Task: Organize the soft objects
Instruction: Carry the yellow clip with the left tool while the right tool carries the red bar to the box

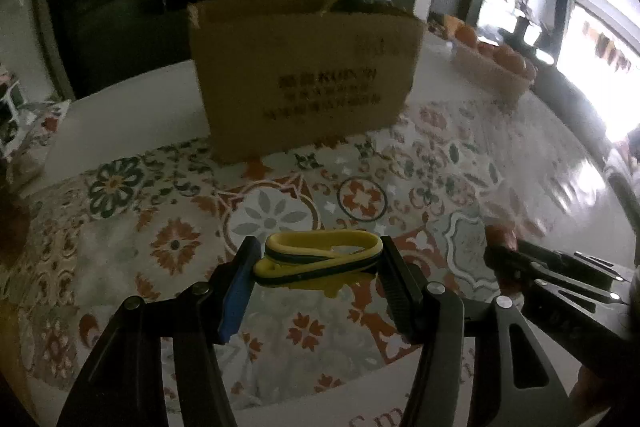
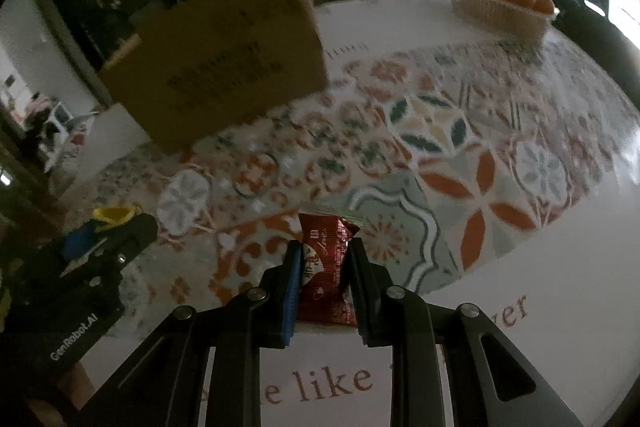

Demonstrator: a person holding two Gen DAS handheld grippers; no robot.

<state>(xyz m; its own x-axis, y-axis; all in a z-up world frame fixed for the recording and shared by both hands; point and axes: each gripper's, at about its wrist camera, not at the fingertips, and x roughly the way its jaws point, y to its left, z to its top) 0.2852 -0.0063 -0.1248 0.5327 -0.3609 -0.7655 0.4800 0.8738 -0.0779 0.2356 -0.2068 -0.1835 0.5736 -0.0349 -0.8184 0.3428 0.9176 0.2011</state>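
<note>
A yellow-and-black rubber loop (image 1: pixel 318 257) and a red foil snack packet (image 2: pixel 326 267) are clamped (one per gripper); transfer into the brown cardboard box (image 1: pixel 304 75) is called for next

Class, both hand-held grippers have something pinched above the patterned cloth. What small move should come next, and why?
Probably carry both toward the cardboard box. The left hand-held gripper grips a yellow band, the right hand-held gripper a red packet; the box's top looks open.
</note>
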